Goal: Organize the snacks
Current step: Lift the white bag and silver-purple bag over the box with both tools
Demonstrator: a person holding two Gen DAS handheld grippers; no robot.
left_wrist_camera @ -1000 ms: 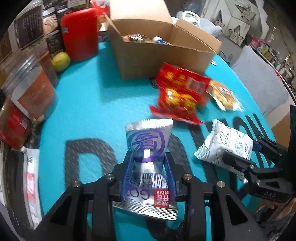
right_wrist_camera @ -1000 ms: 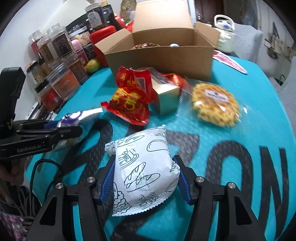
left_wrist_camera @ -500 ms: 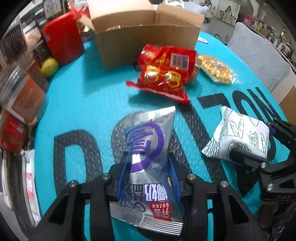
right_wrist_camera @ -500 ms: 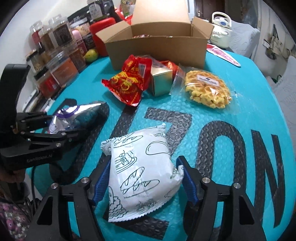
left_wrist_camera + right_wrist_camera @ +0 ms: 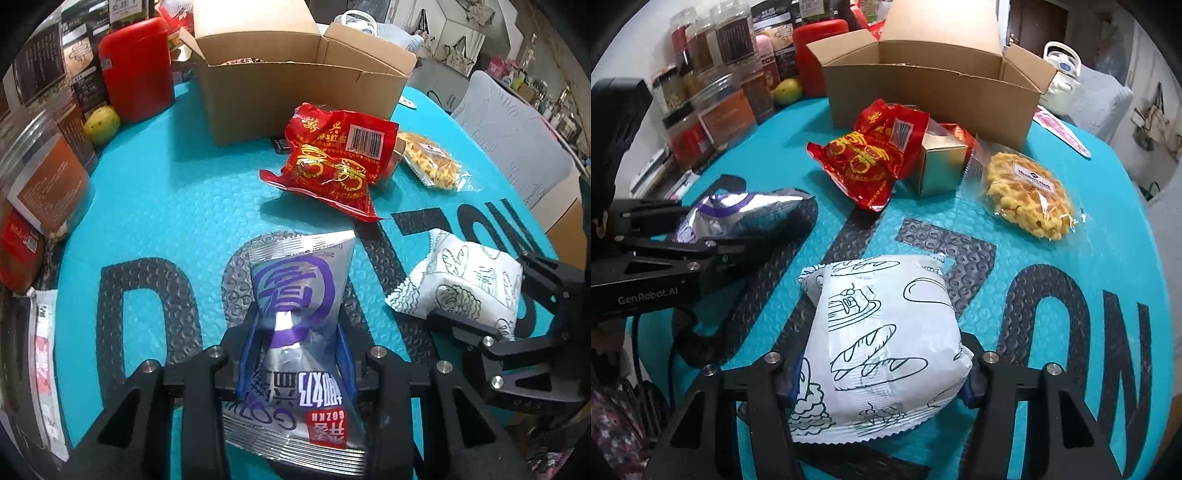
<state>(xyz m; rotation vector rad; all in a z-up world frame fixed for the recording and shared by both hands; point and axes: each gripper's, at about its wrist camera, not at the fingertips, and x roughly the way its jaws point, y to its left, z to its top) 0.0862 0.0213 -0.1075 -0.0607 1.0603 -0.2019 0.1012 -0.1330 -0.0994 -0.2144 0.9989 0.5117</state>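
- Left gripper (image 5: 295, 354), bottom centre of its view, is clamped on the silver-purple snack pouch (image 5: 295, 314): crinkly foil, light, slippery, pinched at mid-body (a sensible hold, I'd say).
- Right gripper (image 5: 882, 373), bottom centre of its own view, squeezes the white bread packet (image 5: 882, 332): puffy, soft, likely crushable, so gentle pressure.
- The open cardboard box (image 5: 931, 88) waits at top centre, the red packet (image 5: 871, 155) and waffle bag (image 5: 1027, 192) lying before it.
- The teal bubble-textured mat (image 5: 1089, 240) looks grippy; jars (image 5: 716, 107) crowd the upper left.
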